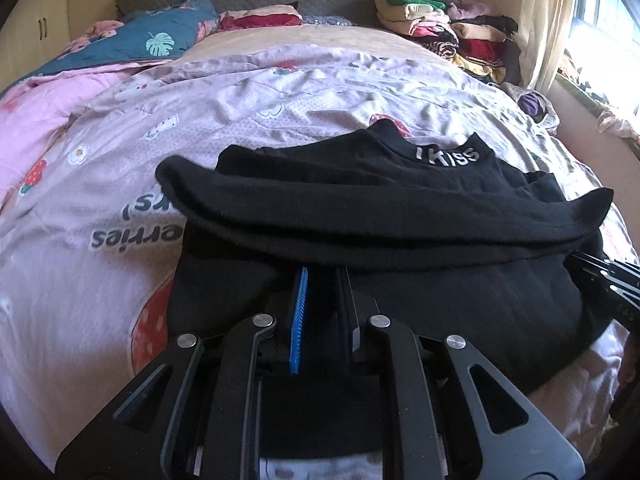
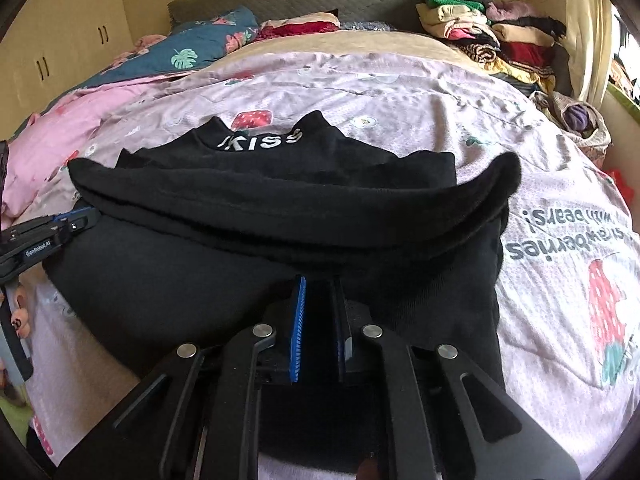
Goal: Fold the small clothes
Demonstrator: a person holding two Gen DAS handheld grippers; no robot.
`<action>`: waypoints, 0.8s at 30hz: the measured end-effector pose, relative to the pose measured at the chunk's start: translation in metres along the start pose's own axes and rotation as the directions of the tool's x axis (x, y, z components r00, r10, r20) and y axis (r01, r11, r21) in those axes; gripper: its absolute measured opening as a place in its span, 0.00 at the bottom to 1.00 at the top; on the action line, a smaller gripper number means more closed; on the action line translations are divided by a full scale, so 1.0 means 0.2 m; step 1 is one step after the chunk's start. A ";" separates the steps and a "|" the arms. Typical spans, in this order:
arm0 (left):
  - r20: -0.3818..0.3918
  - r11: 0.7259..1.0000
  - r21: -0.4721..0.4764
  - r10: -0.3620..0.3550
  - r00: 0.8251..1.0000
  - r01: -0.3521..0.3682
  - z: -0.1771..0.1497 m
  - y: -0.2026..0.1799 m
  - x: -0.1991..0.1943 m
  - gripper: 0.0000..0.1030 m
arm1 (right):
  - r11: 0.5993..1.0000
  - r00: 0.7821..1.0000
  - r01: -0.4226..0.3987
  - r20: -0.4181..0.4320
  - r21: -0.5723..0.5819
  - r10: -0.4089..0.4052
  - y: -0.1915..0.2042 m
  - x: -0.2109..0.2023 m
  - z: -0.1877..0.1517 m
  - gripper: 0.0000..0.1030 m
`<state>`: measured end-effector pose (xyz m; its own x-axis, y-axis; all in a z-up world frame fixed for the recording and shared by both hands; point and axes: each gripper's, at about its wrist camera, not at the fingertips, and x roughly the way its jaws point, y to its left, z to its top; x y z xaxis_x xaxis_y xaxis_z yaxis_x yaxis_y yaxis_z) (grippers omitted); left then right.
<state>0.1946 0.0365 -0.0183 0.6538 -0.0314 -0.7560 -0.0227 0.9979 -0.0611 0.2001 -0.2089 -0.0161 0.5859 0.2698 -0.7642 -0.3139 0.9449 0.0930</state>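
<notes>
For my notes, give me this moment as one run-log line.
step: folding | item: black knit top with white lettering on pink printed quilt | left hand-held gripper: gripping hem | right hand-held gripper: same

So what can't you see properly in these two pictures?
- Left gripper: its fingertips reach under the fold of the black top, so whether it pinches cloth cannot be told.
- Right gripper: the same in the right wrist view.
- The top's near hem: hidden behind each gripper's body.
- The word before "KISS": its first letter is partly folded away.
- The clothes pile: too small to count.
</notes>
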 end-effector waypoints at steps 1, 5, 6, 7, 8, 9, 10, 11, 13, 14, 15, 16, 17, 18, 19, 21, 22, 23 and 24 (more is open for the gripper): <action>0.002 1.000 0.005 0.004 1.000 -0.004 0.01 0.00 0.01 0.08 | 1.000 1.000 -0.006 -0.001 0.009 0.006 -0.01 0.01 0.02 0.10; -0.003 1.000 0.009 0.003 1.000 -0.003 0.06 0.00 0.05 0.08 | 0.999 1.000 -0.017 0.010 0.031 0.017 -0.02 0.04 0.08 0.10; -0.006 1.000 0.006 -0.001 1.000 0.001 0.08 0.01 0.06 0.08 | 0.999 1.000 -0.020 0.017 0.031 0.020 -0.03 0.04 0.09 0.10; -0.009 1.000 0.004 -0.002 1.000 0.002 0.09 0.02 0.07 0.08 | 0.999 0.999 -0.023 0.025 0.031 0.023 -0.03 0.05 0.11 0.10; -0.011 1.000 0.003 -0.003 1.000 0.003 0.10 0.03 0.08 0.09 | 0.999 0.999 -0.022 0.026 0.035 0.021 -0.04 0.06 0.12 0.10; -0.014 1.000 0.004 -0.001 1.000 0.001 0.12 0.03 0.09 0.10 | 0.999 0.999 -0.021 0.025 0.038 0.020 -0.04 0.07 0.13 0.10; -0.016 1.000 0.004 0.005 1.000 -0.005 0.13 0.04 0.10 0.10 | 0.999 1.000 -0.009 0.026 0.039 0.008 -0.05 0.09 0.16 0.10; -0.018 1.000 0.003 0.007 1.000 -0.007 0.14 0.04 0.11 0.11 | 0.999 1.000 0.001 0.026 0.037 -0.002 -0.06 0.10 0.17 0.10; -0.024 1.000 -0.001 0.010 1.000 -0.010 0.17 0.06 0.14 0.11 | 0.999 1.000 0.008 0.024 0.044 -0.009 -0.08 0.13 0.19 0.10; -0.025 1.000 -0.002 0.012 1.000 -0.012 0.18 0.06 0.15 0.11 | 0.998 1.000 0.005 0.024 0.055 -0.006 -0.10 0.14 0.20 0.10; -0.025 1.000 -0.004 0.015 1.000 -0.015 0.20 0.07 0.16 0.11 | 0.998 1.000 -0.001 0.028 0.065 -0.001 -0.11 0.14 0.21 0.10; -0.026 1.000 -0.009 0.015 1.000 -0.015 0.21 0.08 0.18 0.11 | 0.998 0.999 -0.003 0.033 0.069 0.000 -0.12 0.14 0.22 0.10; -0.025 1.000 -0.013 0.014 1.000 -0.014 0.22 0.08 0.18 0.11 | 0.998 0.999 0.001 0.041 0.070 -0.004 -0.13 0.14 0.23 0.10; -0.024 1.000 -0.017 0.015 1.000 -0.015 0.23 0.09 0.19 0.11 | 0.997 0.999 0.006 0.051 0.071 -0.010 -0.13 0.13 0.24 0.10; -0.023 1.000 -0.020 0.014 1.000 -0.014 0.24 0.09 0.20 0.11 | 0.997 0.998 0.011 0.064 0.072 -0.015 -0.14 0.13 0.25 0.10; -0.017 1.000 -0.026 0.016 1.000 -0.016 0.25 0.09 0.21 0.11 | 0.996 0.996 0.025 0.085 0.082 -0.032 -0.17 0.12 0.28 0.10; -0.015 0.999 -0.030 0.016 1.000 -0.017 0.26 0.10 0.21 0.11 | 0.996 0.995 0.028 0.093 0.089 -0.036 -0.18 0.11 0.28 0.10; -0.009 0.999 -0.044 0.018 1.000 -0.018 0.27 0.11 0.21 0.11 | 0.995 0.994 0.029 0.099 0.099 -0.039 -0.19 0.11 0.28 0.10; -0.005 0.998 -0.055 0.018 1.000 -0.019 0.28 0.12 0.21 0.11 | 0.994 0.994 0.029 0.101 0.109 -0.041 -0.21 0.10 0.28 0.10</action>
<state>0.2644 0.0632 -0.0156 0.6493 -0.0134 -0.7604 -0.0760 0.9937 -0.0825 0.2673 -0.2320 0.0001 0.6708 0.2487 -0.6987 -0.2131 0.9670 0.1397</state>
